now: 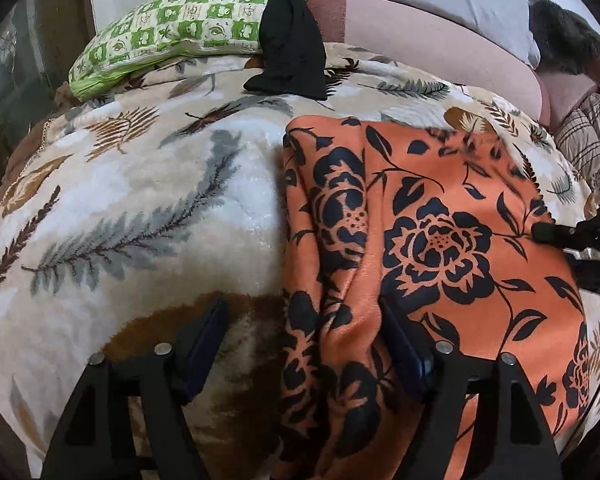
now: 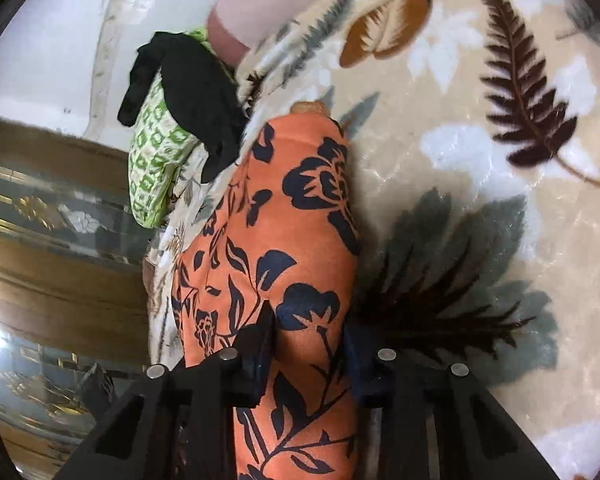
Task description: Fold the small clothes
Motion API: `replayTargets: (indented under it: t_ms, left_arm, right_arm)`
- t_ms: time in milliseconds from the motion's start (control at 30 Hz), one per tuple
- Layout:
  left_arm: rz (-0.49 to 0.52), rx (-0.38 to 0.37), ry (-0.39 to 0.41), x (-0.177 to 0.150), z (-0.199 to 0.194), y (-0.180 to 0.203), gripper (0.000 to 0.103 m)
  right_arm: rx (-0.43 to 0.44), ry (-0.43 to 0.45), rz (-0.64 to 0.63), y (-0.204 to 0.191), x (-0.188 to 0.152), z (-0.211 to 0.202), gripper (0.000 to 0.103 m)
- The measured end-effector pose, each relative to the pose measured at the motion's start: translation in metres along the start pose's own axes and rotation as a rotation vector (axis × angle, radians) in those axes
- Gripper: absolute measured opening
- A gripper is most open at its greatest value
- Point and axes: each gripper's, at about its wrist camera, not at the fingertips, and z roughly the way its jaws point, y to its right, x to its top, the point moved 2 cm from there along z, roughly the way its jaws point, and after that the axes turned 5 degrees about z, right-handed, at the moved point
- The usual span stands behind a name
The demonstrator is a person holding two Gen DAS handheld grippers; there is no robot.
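on the leaf-print blanket (image 1: 140, 208) | left gripper (image 1: 304, 320) jaws wide apart | right gripper (image 2: 310, 332) jaws straddle orange floral garment (image 2: 268, 232), grip unclear

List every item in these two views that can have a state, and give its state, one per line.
orange floral garment: partly folded, lying on the blanket
left gripper: open, straddling the garment's left edge
right gripper: jaws around the garment; grip unclear
black garment: crumpled, draped over the pillow
green checked pillow: lying on the blanket
leaf-print blanket: spread out
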Motion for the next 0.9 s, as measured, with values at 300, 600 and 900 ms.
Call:
replayTargets:
  t_ms: [300,600,900]
  left_arm:
    - [0.008,0.009,0.009,0.000,0.000,0.001,0.078]
    - [-0.030,-0.021,0.028,0.001,-0.018,-0.006,0.080]
    - [-0.279,-0.313,0.018,-0.049,-0.052,-0.041,0.076]
  right_arm:
    - [0.046,0.013,0.075,-0.008,0.042,0.010,0.071]
    - [-0.082,0.037,0.107,-0.007,0.032,0.002,0.069]
    - [0.065,-0.006,-0.275,-0.099,-0.067,-0.040,0.075]
